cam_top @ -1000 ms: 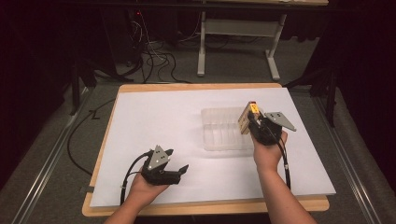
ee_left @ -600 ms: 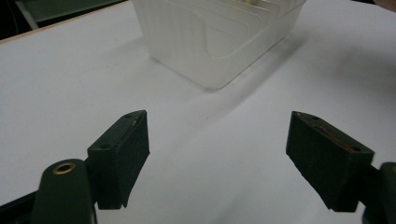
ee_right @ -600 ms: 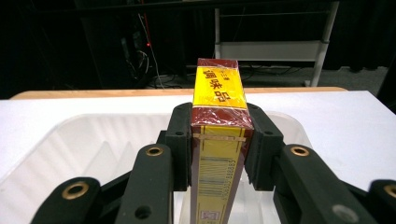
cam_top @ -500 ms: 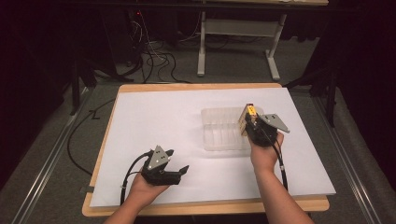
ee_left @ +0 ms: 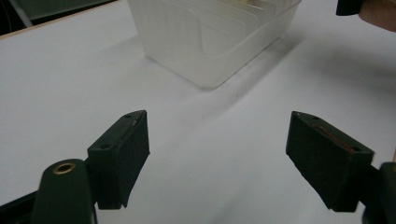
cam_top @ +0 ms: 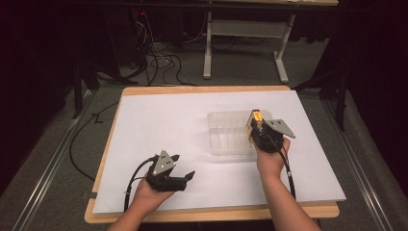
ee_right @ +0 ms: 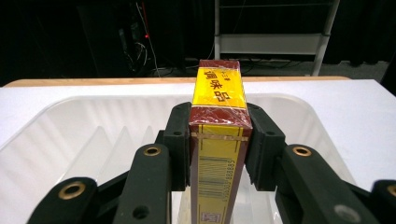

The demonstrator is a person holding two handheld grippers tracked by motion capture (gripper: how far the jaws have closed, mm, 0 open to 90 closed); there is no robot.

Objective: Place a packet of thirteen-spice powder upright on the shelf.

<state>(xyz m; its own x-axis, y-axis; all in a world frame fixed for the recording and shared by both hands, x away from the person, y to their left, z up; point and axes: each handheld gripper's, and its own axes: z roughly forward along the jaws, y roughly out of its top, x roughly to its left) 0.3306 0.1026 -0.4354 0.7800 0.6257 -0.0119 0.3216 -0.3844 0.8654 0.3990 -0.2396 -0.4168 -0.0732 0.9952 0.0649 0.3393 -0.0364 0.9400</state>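
Left gripper (cam_top: pixel 185 177) rests low on the white table sheet (cam_top: pixel 159 120) at the near edge, jaws spread with nothing between them. Farther in, right gripper (cam_top: pixel 251 129) clamps a yellow-and-maroon seasoning box (ee_right: pixel 218 140), upright, over the near right part of the clear ribbed plastic tray (cam_top: pixel 226 139).

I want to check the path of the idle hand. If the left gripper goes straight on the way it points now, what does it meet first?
Most likely the clear plastic bin. The left gripper has open, empty jaws aimed across bare white paper at the bin's near corner; nothing lies between, though depth is hard to judge.
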